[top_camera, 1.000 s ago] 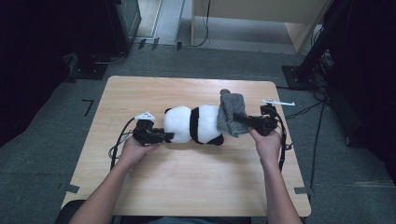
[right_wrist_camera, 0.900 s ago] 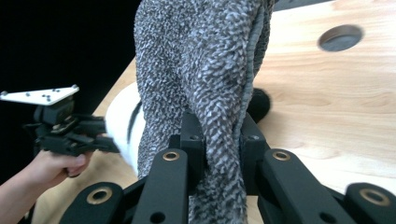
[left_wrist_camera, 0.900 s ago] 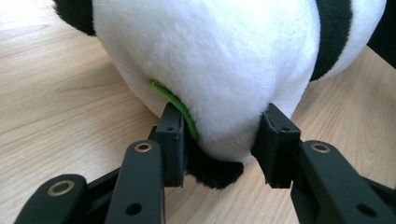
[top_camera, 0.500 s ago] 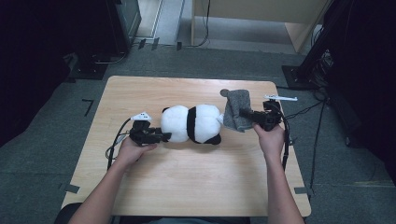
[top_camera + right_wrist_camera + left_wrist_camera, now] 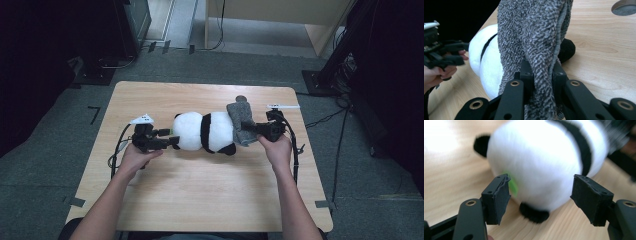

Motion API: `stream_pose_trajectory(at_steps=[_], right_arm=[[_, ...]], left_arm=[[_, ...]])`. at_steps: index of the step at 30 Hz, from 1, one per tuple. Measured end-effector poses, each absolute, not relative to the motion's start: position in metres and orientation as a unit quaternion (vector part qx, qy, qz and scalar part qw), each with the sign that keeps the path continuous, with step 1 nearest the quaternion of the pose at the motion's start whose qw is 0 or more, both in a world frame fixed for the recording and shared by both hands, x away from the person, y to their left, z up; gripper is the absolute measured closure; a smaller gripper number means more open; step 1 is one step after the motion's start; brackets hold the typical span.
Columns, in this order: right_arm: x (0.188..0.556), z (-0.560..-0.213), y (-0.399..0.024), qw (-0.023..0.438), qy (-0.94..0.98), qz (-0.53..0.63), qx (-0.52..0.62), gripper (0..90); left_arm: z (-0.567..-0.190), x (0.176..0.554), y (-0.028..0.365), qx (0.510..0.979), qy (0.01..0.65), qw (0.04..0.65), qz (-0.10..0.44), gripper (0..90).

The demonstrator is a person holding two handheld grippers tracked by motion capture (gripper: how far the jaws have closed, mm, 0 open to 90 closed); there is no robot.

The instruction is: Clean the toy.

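Note:
A black-and-white plush panda (image 5: 205, 132) lies on its side in the middle of the wooden table (image 5: 200, 200). My left gripper (image 5: 172, 140) is at its left end, and its jaws have just been opening. In the left gripper view the pads (image 5: 499, 200) stand apart just short of the panda (image 5: 544, 162), beside its green tag (image 5: 512, 186), with nothing pressed between them. My right gripper (image 5: 250, 131) is shut on a grey knitted cloth (image 5: 241, 122) draped over the panda's right end. The right gripper view shows the cloth (image 5: 534, 32) pinched between the jaws, with the panda (image 5: 484, 67) behind it.
A round grey cable hole (image 5: 241, 98) is set in the table just behind the cloth. Cables trail from both grippers over the table's left and right edges. Bare wood lies in front of the panda and behind it; dark floor surrounds the table.
The left gripper's jaws have spread and it has drawn slightly left, off the panda. The right gripper has brought the grey cloth back left and down against the panda's end.

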State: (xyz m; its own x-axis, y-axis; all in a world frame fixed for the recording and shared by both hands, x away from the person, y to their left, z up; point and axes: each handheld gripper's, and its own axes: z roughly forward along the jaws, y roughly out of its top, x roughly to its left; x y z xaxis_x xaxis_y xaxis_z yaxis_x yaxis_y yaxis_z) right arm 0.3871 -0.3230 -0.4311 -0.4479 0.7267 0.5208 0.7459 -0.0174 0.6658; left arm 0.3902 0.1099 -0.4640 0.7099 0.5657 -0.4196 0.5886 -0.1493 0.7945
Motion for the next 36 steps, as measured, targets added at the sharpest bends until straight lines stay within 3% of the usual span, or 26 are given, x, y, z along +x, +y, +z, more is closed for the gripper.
stream_pose_trajectory(at_steps=[4,7,16,24,27,36], right_arm=[[0.389,-0.434,-0.322,0.014,-0.699,-0.482,-0.528,77.6],[0.389,-0.435,-0.321,0.014,-0.699,-0.481,-0.528,77.6],[0.392,-0.441,-0.314,0.019,-0.702,-0.478,-0.528,78.1],[0.392,-0.438,-0.311,0.026,-0.696,-0.492,-0.522,78.3],[0.390,-0.427,-0.322,0.005,-0.673,-0.522,-0.524,78.2],[0.395,-0.434,-0.308,0.013,-0.684,-0.516,-0.516,78.1]], left_arm=[[-0.463,0.403,0.100,0.772,0.382,0.507,-0.011,28.3],[-0.467,0.405,0.090,0.800,0.367,0.474,0.019,24.7],[-0.473,0.411,0.080,0.813,0.349,0.466,0.021,18.7],[-0.473,0.407,0.080,0.828,0.342,0.442,0.040,38.4],[-0.474,0.405,0.077,0.832,0.336,0.438,0.051,41.1],[-0.476,0.404,0.075,0.831,0.347,0.433,0.046,43.3]])
